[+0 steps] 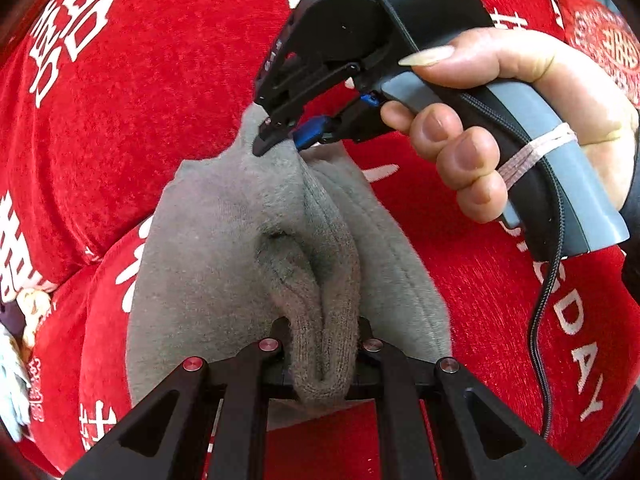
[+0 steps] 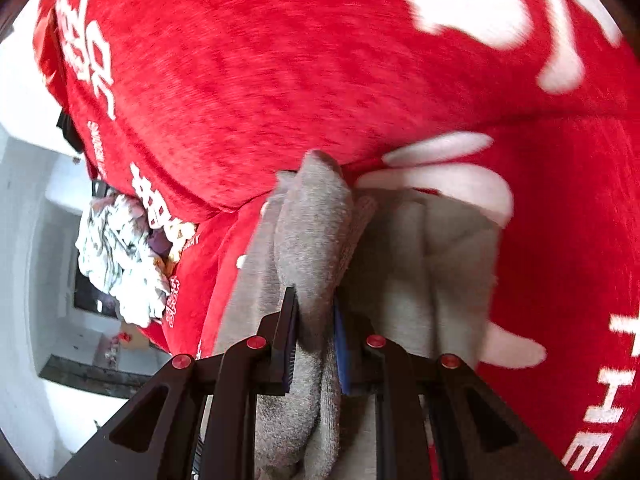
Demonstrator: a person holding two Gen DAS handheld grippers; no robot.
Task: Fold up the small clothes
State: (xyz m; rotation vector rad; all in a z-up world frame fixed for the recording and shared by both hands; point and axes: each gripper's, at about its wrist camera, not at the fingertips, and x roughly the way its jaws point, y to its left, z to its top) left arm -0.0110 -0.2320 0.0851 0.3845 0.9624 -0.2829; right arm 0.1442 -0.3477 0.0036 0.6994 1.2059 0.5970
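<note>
A small grey fleece garment [image 1: 224, 248] hangs stretched over the red cloth with white lettering [image 1: 120, 128]. My left gripper [image 1: 322, 354] is shut on a bunched ribbed edge of it at the bottom of the left wrist view. The far corner is pinched by my right gripper [image 1: 276, 138], held by a person's hand [image 1: 500, 120]. In the right wrist view, the right gripper [image 2: 316, 336] is shut on a thick fold of the grey garment [image 2: 312, 216], and the rest of it sags to the right.
The red cloth [image 2: 280, 60] covers the surface under both grippers. A crumpled white patterned piece of clothing [image 2: 116, 252] lies at the cloth's left edge. Beyond that edge is a pale floor and wall [image 2: 24, 240]. A black cable [image 1: 548, 300] trails from the right handle.
</note>
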